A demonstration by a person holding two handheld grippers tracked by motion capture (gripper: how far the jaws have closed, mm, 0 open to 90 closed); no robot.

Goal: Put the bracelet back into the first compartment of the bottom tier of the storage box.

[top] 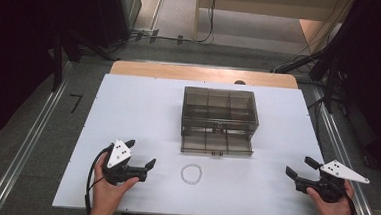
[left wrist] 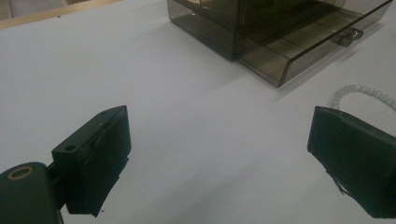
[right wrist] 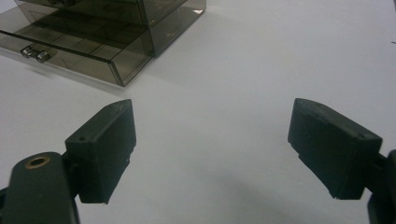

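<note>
Hands point(top: 107, 190) rest on white table point(top: 143, 109); grey floor point(top: 52, 129) surrounds.

Each hand grips a black two-jaw tool: the left gripper point(top: 142, 153) and right gripper point(top: 302, 167) both carry a pale grey three-cornered plate dotted with small dark holes. A black cable loops from the left one toward 7 o'clock. Up close, the jaws are blocky black pads, with a brass-ringed hole at the hinge and pale sleeve cuffs at the wrists.
</note>
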